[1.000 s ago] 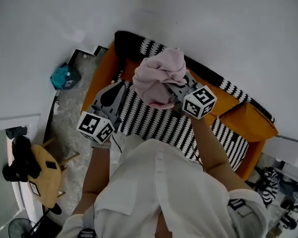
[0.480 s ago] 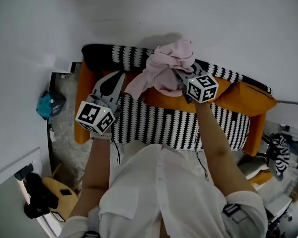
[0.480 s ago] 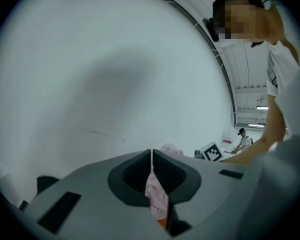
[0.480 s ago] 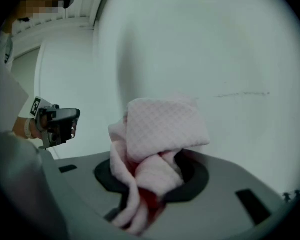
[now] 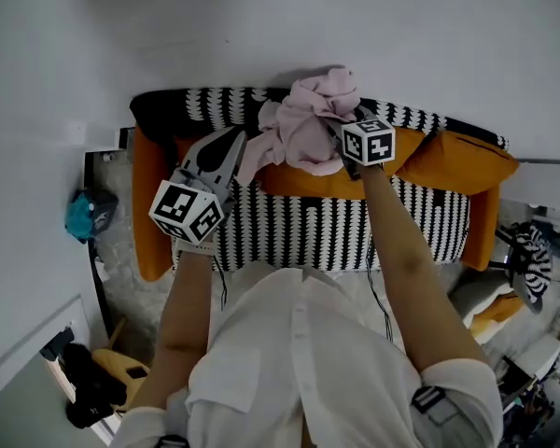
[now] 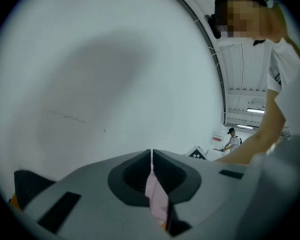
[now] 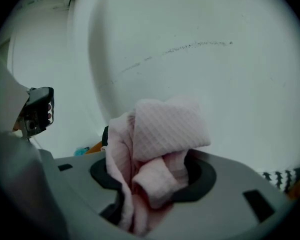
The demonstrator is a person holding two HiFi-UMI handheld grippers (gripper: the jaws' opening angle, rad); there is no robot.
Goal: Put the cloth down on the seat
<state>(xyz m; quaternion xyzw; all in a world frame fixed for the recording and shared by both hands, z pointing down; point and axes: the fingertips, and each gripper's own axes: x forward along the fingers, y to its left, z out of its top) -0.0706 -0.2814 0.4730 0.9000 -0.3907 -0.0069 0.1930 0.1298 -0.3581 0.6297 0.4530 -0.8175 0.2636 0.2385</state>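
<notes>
The pink waffle-weave cloth [image 5: 308, 129] has come down over the black-and-white striped sofa seat [image 5: 308, 236], not yet touching it. The right gripper [image 7: 152, 181] jaws have just been opening, with the cloth lying loose between them. The left gripper [image 6: 152, 156] jaws pinch its edge. Release judged begun.

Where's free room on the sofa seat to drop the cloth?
The striped seat is bare along its front between the armrests. The widest patch is just below the cloth in the head view. Crowded: the pillow at the right back corner, and the floor clutter past that end.
</notes>
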